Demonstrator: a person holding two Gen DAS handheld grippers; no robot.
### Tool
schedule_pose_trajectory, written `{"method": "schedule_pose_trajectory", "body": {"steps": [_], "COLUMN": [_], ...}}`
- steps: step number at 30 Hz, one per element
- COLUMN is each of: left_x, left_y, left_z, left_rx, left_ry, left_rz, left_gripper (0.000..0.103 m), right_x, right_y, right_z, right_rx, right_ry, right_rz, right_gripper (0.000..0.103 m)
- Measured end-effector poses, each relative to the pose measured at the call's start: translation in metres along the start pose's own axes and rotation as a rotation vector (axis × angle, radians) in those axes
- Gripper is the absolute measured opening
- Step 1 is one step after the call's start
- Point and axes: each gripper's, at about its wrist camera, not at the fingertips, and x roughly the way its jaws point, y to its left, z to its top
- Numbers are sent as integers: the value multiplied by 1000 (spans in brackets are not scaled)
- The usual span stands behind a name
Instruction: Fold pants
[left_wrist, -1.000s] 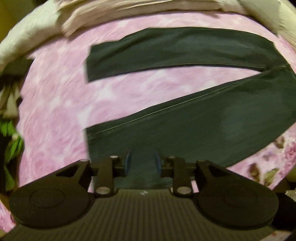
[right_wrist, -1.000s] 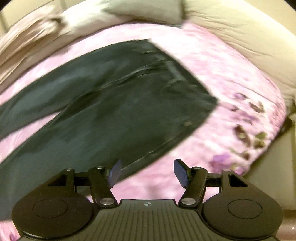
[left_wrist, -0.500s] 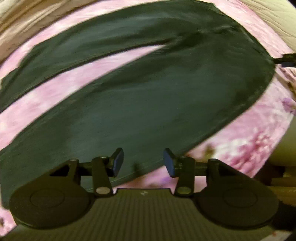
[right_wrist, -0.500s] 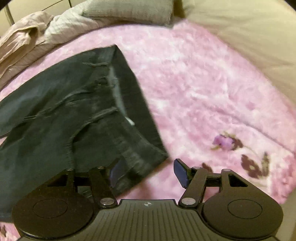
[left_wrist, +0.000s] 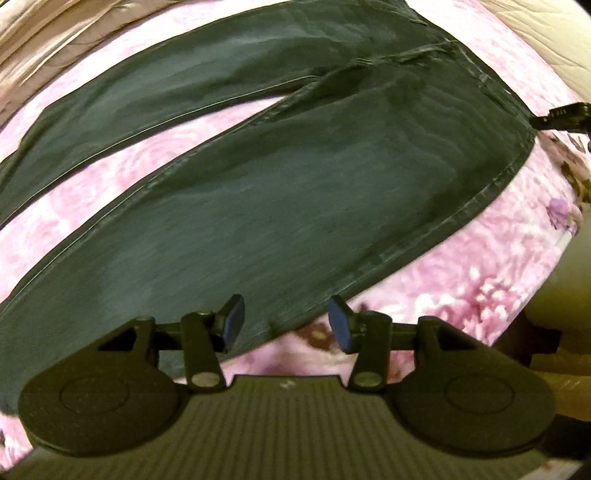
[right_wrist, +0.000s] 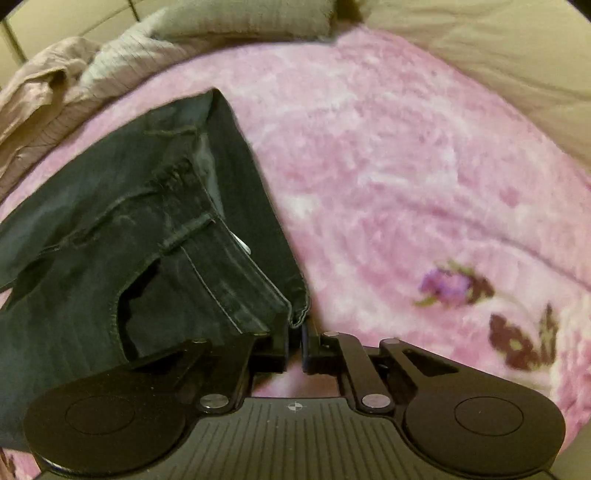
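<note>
Dark pants (left_wrist: 295, 192) lie spread on the pink floral blanket (right_wrist: 406, 166). Right gripper (right_wrist: 294, 345) is clamped on the waistband corner; only the right wrist view shows this. Left gripper (left_wrist: 286, 319), jaws just opening and now parted, hovers over the outer seam edge, gripping nothing.

A bed carries everything, covered by a fuzzy pink blanket (right_wrist: 388, 155) printed with dark and purple flowers. Dark pants (left_wrist: 280, 206) lie flat on the blanket, legs spread apart in a V with pink showing between them. Rumpled beige and grey bedding (right_wrist: 110, 70) is heaped along the far edge, and a cream quilt (right_wrist: 509, 62) borders the blanket's right side.
</note>
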Motion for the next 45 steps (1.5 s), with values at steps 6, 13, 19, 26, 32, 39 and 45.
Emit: {"method": "schedule_pose_trajectory", "body": {"steps": [6, 13, 19, 26, 32, 39, 45], "left_x": [-46, -112, -144, -171, -182, -182, -180], "left_y": [18, 40, 65, 92, 108, 113, 108], "left_z": [-21, -48, -69, -96, -114, -128, -126], "left_rx": [-120, -243, -282, -276, -286, -354, -388], "left_ry": [-11, -50, -98, -161, -168, -135, -130], "left_rz": [79, 161, 198, 215, 224, 221, 214], "left_gripper": [59, 88, 95, 100, 100, 100, 100], "right_x": [-63, -165, -235, -287, -287, -275, -268], "right_y": [38, 120, 193, 254, 285, 306, 308], "right_z": [4, -4, -26, -58, -78, -86, -88], "right_rx": [-123, -323, -497, -528, -572, -675, -655], "right_ry": [-11, 64, 61, 43, 45, 98, 123], "right_rz": [-35, -13, 10, 0, 26, 18, -2], "right_gripper": [55, 60, 61, 61, 61, 61, 61]}}
